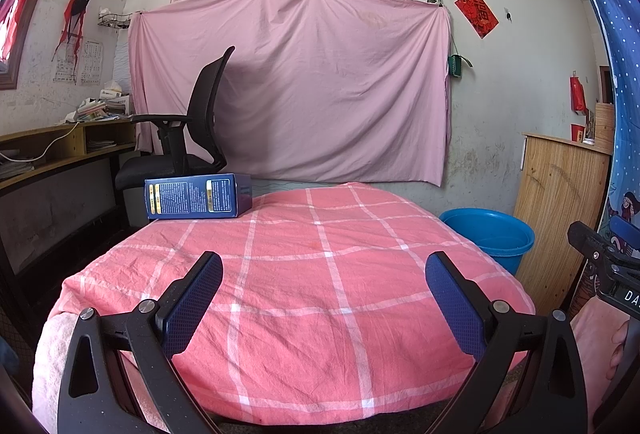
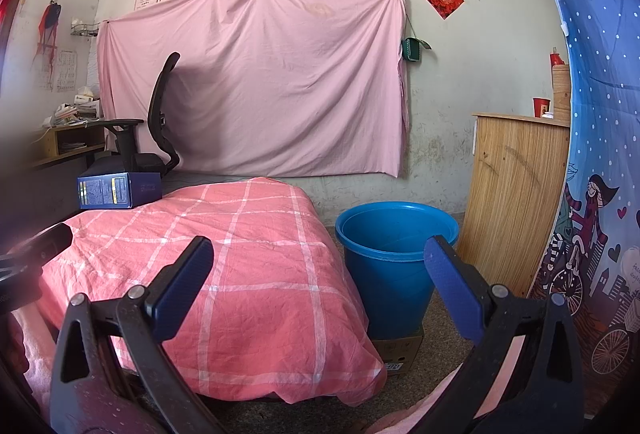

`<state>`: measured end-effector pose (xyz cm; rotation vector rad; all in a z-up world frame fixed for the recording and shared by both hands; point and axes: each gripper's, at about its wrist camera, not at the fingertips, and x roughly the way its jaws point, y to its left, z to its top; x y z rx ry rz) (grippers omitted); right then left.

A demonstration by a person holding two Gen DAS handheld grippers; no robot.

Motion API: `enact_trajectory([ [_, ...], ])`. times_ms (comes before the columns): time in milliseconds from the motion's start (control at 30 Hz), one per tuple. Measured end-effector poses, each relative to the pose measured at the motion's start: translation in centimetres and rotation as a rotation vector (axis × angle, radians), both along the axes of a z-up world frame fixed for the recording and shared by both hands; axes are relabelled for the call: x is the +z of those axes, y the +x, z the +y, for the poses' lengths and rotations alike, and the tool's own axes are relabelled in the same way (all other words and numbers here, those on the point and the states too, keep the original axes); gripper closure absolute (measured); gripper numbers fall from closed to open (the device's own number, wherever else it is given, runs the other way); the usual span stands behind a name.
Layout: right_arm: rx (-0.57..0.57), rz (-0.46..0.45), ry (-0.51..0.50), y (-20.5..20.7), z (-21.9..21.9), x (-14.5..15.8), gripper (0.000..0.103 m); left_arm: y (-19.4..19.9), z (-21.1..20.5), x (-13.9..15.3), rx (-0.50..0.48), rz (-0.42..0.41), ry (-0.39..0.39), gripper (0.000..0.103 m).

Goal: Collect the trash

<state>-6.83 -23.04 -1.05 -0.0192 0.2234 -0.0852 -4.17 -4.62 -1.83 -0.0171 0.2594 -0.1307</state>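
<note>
Blue cardboard box [image 1: 199, 196] lies on its long side at the far left corner of the pink checked cloth [image 1: 320, 274] covering the table, part of it overhanging the edge toward the black chair [image 1: 188, 130]. Judged light and stiff, probably hollow, with a printed face that may be a little slick; best taken across its short height, with the pads on the top and bottom faces. Blue bucket [image 2: 394, 258] stands on the floor to the right of the table, atop a flat carton. Left gripper [image 1: 324, 298] hovers low over the near cloth, jaws spread wide, holding nothing. Right gripper [image 2: 320, 282] is likewise wide open and empty, aimed between table and bucket.
</note>
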Motion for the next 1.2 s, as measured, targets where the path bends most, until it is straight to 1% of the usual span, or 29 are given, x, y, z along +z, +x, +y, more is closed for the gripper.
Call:
enact_trajectory([
  [1200, -0.003, 0.002, 0.003, 0.03, 0.20, -0.15, 0.000, 0.05, 0.02, -0.08, 0.001, 0.004, -0.001, 0.004],
])
